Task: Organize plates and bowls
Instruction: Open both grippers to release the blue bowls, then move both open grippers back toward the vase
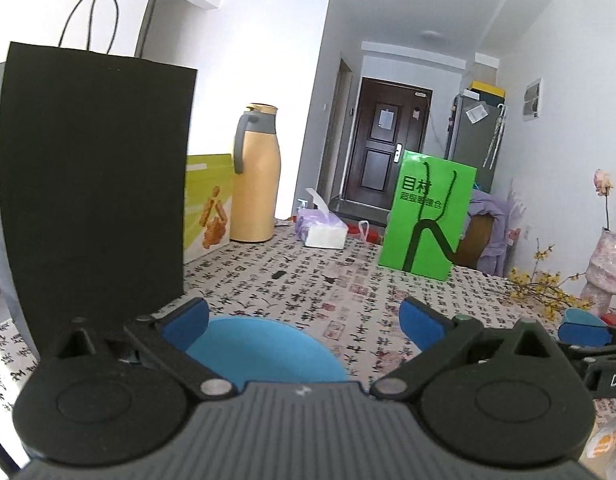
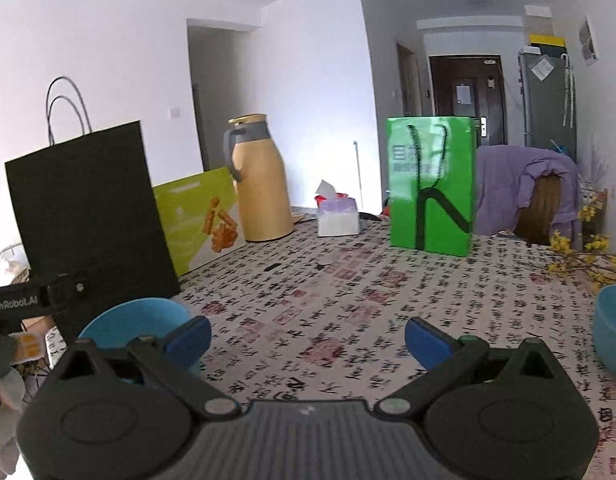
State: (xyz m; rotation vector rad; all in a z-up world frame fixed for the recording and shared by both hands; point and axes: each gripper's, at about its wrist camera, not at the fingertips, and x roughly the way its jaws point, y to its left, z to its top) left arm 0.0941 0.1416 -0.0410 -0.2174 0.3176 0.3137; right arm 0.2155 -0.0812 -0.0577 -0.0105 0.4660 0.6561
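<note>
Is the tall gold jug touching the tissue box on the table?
Apart. The right wrist view shows patterned tablecloth between the gold jug and the tissue box.

Table's covered in a calligraphy-print tablecloth [image 2: 328,292]. Tall black paper bag with loop handles [image 2: 88,208] stands at the left edge, a yellow-green printed box [image 2: 200,216] leaning just beside it. Next along the far edge: a tan thermos jug with a grey handle [image 2: 260,180], a tissue box [image 2: 338,216], then a bright green paper bag [image 2: 432,184]. Yellow flower branches [image 2: 588,256] lie at the right edge. A purple garment over a chair [image 2: 524,188] sits behind.
</note>
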